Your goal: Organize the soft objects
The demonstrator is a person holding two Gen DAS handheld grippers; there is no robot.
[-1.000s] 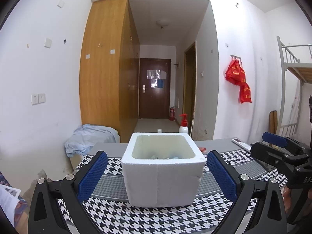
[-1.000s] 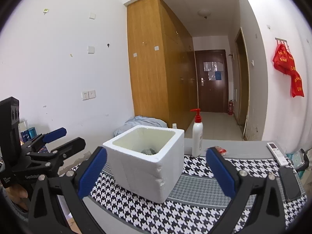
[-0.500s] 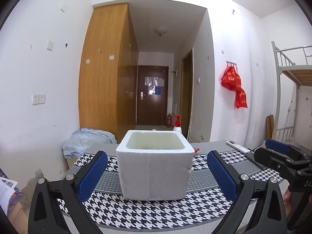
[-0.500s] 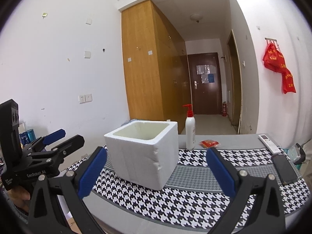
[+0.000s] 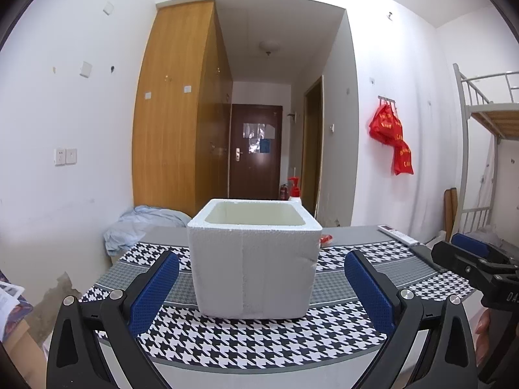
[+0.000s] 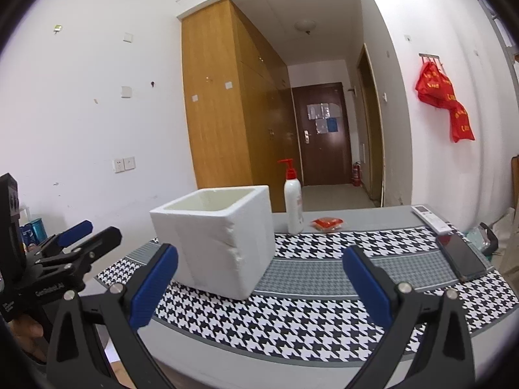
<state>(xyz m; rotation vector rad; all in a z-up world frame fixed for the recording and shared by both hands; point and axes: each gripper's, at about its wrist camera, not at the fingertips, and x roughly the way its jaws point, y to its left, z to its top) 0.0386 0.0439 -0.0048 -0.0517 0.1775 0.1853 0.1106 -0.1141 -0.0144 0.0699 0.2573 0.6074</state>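
Observation:
A white foam box (image 5: 254, 259) (image 6: 215, 236) stands on the houndstooth table mat (image 5: 253, 334) (image 6: 324, 291). Its inside is hidden from both views at this low angle. My left gripper (image 5: 261, 291) is open and empty, held just in front of the box at the table's near edge. My right gripper (image 6: 259, 287) is open and empty too, to the right of the box and in front of it. Each gripper shows at the edge of the other's view: the right gripper (image 5: 467, 259) and the left gripper (image 6: 81, 236).
Behind the box stand a white pump bottle (image 6: 293, 204) and a small red packet (image 6: 327, 223). A remote (image 6: 429, 217) and a dark phone (image 6: 460, 261) lie on the mat's right side. A pale blue cloth heap (image 5: 142, 227) lies off the table's far left.
Both grippers have dropped lower and drawn back toward the table's near edge, so the box's inside is no longer seen. Both stay open and empty.

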